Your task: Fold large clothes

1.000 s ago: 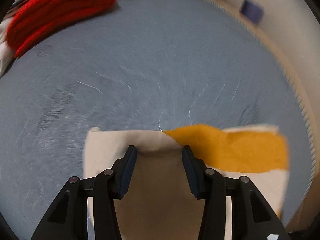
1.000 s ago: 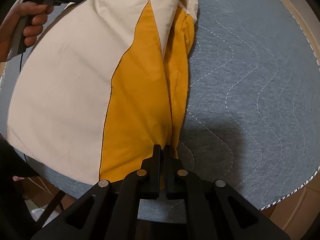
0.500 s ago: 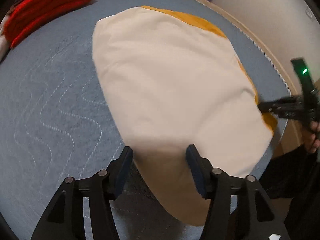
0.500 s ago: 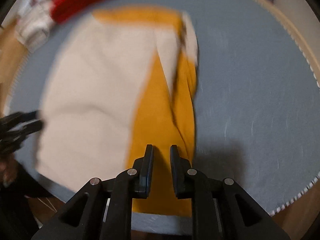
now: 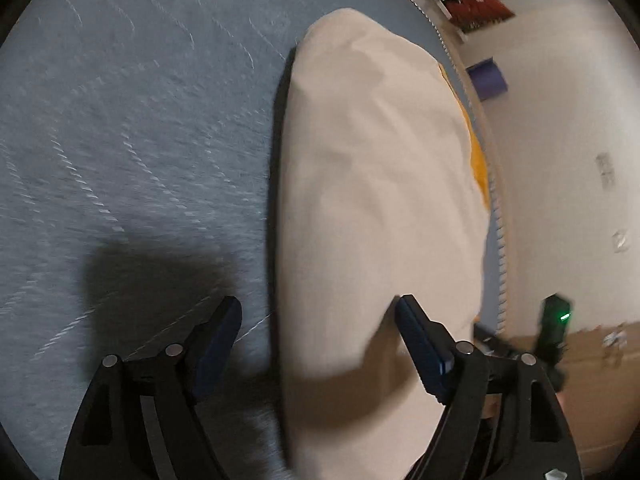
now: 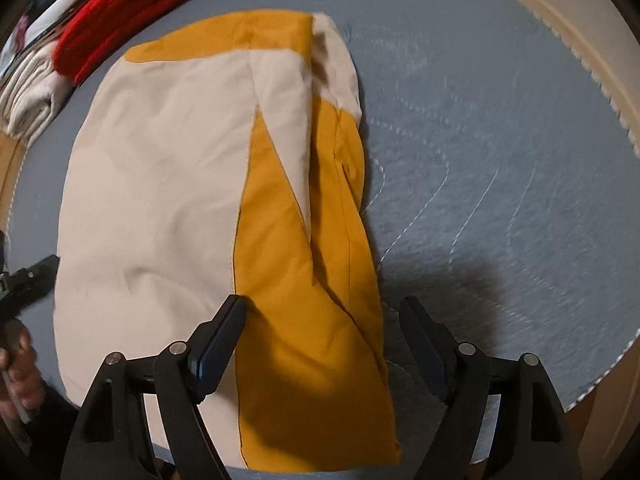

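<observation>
Garment, cream with mustard panels, lies folded flat on the blue quilted tabletop, with a red folded pile just beyond its far left corner. Left of the garment, the left gripper has just been opening its jaws, now wide over the cream edge without pressing it. At the garment's near right edge, the right gripper has likewise just spread its jaws wide above the mustard panel; the next fold probably wants both re-gripping matching corners, cloth kept taut and edges aligned.
</observation>
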`<state>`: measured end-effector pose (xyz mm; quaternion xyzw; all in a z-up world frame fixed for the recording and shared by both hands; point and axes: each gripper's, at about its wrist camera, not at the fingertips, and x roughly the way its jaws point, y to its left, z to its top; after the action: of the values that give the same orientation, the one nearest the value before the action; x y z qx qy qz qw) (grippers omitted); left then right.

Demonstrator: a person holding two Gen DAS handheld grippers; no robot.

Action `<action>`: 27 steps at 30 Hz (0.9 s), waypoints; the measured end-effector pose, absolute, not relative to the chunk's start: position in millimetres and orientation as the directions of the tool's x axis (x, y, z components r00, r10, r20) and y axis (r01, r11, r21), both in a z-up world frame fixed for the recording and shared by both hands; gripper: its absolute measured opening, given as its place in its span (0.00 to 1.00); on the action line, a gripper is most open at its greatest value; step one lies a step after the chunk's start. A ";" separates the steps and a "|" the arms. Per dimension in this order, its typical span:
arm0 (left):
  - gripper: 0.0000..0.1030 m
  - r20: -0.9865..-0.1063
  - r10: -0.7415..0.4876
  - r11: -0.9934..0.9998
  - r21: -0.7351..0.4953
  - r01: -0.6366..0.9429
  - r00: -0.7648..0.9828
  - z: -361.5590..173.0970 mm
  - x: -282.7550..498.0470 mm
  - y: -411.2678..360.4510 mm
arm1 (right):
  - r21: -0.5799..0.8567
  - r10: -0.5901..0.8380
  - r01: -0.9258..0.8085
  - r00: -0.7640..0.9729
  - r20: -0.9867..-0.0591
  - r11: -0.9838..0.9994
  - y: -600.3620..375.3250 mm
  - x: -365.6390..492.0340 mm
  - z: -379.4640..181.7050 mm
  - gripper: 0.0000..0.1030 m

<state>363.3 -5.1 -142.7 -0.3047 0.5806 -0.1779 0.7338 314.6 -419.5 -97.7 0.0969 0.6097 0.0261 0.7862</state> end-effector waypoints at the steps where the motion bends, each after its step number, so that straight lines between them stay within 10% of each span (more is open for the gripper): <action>1: 0.74 -0.723 -0.642 0.728 -0.679 -0.092 0.254 -146.0 366.5 -7.0 | 0.211 0.182 0.096 0.246 -0.952 0.973 -422.9 319.6 -99.8 0.77; 11: 0.76 -0.609 -0.748 0.613 -0.787 -0.076 0.264 -160.2 387.8 -24.0 | 0.378 0.343 0.149 0.216 -0.914 0.914 -454.5 330.2 -117.6 0.66; 17: 0.36 -0.659 -0.692 0.686 -0.728 -0.016 0.295 -128.2 395.3 -37.9 | 0.374 0.339 0.095 0.266 -0.902 0.922 -426.6 312.4 -97.9 0.26; 27: 0.31 -0.682 -0.585 0.753 -0.658 -0.021 0.438 -52.6 413.2 64.5 | 0.469 0.432 0.020 0.357 -0.828 0.883 -347.3 339.3 -73.5 0.12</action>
<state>413.2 64.5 -52.5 -0.3033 0.4991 -0.1781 0.7920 339.3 -347.3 -73.5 0.2049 0.5520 0.1290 0.7979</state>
